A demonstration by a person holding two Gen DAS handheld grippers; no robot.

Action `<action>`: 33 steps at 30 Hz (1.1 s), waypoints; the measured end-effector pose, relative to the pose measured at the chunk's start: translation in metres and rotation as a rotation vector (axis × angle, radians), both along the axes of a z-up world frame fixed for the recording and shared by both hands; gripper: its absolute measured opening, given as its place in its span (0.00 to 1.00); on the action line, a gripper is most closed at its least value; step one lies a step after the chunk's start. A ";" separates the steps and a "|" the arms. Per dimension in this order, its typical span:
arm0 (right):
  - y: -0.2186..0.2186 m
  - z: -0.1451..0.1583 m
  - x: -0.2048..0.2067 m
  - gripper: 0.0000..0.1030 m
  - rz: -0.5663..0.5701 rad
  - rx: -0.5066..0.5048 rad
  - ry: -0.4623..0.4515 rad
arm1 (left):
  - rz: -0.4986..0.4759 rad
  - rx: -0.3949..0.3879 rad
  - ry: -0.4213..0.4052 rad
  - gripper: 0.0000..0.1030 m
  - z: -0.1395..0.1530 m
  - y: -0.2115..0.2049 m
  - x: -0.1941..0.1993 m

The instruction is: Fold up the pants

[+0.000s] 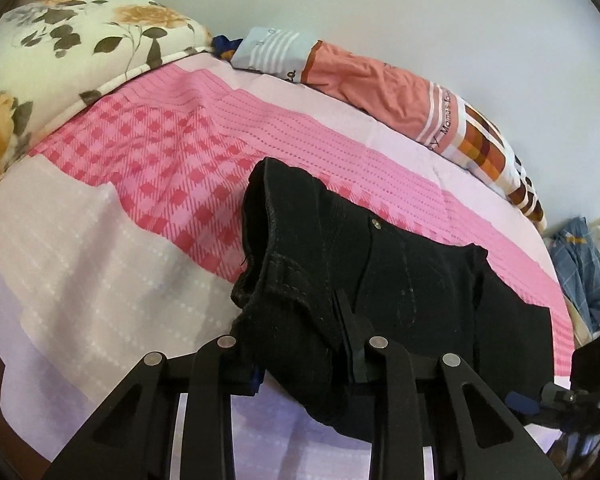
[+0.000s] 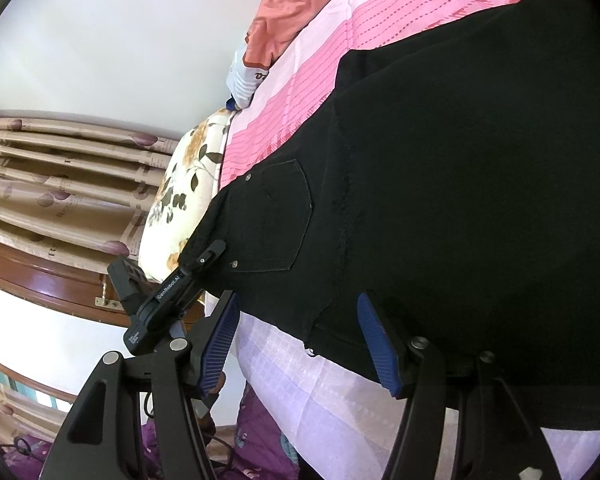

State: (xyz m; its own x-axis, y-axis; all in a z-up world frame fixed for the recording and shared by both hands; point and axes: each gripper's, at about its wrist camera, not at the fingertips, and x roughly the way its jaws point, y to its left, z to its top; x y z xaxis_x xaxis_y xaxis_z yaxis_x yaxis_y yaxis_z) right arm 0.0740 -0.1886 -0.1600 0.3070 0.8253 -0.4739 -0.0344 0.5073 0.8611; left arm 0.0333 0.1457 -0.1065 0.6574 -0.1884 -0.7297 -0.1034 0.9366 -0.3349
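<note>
Black pants lie on the pink checked bed cover. Their waistband end is bunched and lifted off the cover. My left gripper is shut on that bunched waistband, and black cloth fills the gap between its fingers. The right wrist view shows the same left gripper pinching the waistband corner beside a back pocket. My right gripper is open at the near edge of the pants. Its blue pads stand wide apart, one off the bed's side and one over the cloth. In the left wrist view the right gripper is at the far right.
A floral pillow and an orange striped pillow lie along the far side by the wall. A heap of clothes sits past the bed's right end. A wooden headboard and curtains stand to the left. Purple fabric lies on the floor.
</note>
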 end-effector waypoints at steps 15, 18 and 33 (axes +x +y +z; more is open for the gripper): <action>-0.001 -0.002 0.001 0.57 -0.003 0.007 0.006 | 0.018 0.016 0.027 0.28 -0.005 -0.001 0.001; -0.001 -0.003 0.002 0.57 -0.006 0.012 0.012 | 0.045 -0.064 0.069 0.29 -0.012 0.011 0.002; -0.004 -0.005 0.001 0.57 -0.007 0.029 0.021 | 0.169 -0.717 0.301 0.52 -0.060 0.094 -0.023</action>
State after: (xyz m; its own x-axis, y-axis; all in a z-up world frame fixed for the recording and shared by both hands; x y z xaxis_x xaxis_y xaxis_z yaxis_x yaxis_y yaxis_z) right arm 0.0747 -0.1924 -0.1649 0.3026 0.8370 -0.4559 -0.0129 0.4818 0.8762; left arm 0.0101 0.2394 -0.1662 0.5132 -0.5942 -0.6193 -0.4067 0.4671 -0.7851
